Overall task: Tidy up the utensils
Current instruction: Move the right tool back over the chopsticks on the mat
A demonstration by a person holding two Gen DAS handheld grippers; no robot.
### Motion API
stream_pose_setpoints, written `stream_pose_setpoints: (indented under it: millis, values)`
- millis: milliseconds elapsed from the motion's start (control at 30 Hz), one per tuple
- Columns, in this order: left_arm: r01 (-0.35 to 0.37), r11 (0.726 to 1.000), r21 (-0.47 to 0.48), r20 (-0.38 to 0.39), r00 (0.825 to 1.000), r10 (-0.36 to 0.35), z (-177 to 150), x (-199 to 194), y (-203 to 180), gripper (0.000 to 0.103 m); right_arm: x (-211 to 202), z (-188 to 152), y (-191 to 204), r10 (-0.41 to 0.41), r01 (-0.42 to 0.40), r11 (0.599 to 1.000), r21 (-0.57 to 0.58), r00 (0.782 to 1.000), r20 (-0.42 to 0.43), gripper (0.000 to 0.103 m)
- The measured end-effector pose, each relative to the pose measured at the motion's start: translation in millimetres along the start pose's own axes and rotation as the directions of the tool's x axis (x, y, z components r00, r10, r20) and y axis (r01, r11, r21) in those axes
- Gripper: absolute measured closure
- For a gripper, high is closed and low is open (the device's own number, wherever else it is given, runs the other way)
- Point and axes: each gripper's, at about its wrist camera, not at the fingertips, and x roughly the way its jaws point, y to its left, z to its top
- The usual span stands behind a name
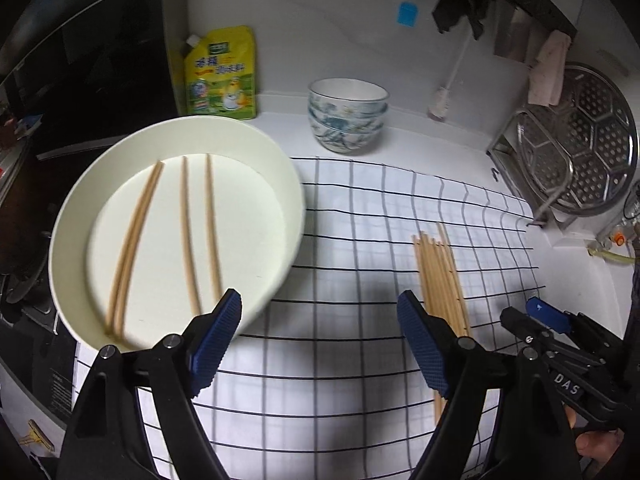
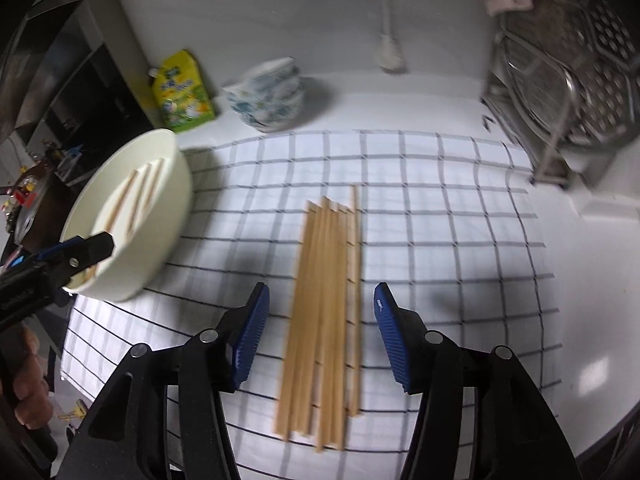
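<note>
A row of several wooden chopsticks [image 2: 326,304] lies on a white checked cloth [image 2: 440,220]. My right gripper [image 2: 320,332] is open, its fingers on either side of the row, just above the cloth. A white basin [image 1: 276,184] at the left holds several more chopsticks [image 1: 188,236]. My left gripper [image 1: 320,340] is open and empty, above the cloth between the basin's near rim and the row of chopsticks [image 1: 440,272]. The basin also shows in the right wrist view [image 2: 176,208], with the left gripper's tip at its near rim.
Stacked patterned bowls [image 1: 347,116] and a yellow-green refill pouch [image 1: 218,74] stand at the back of the white counter. A metal rack with a perforated steamer plate [image 1: 588,140] stands at the right. A brush [image 1: 440,104] leans on the back wall.
</note>
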Motion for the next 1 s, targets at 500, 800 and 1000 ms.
stream_pose_setpoints:
  millis: [500, 800, 1000]
  values:
    - [0.006, 0.999, 0.049, -0.081, 0.997, -0.002, -26, 43, -40, 0.019, 41, -30, -40, -0.034, 0.034, 0.999, 0.003, 0.996, -0.076, 0.048]
    - [-0.007, 0.999, 0.046, -0.104, 0.995, 0.012, -38, 62, -43, 0.018, 64, -26, -39, -0.044, 0.041, 0.999, -0.036, 0.995, -0.085, 0.048]
    - [-0.005, 0.999, 0.043, -0.121, 0.993, 0.011, -44, 73, -48, 0.018, 73, -29, -37, -0.064, 0.058, 0.996, -0.070, 0.994, -0.090, 0.048]
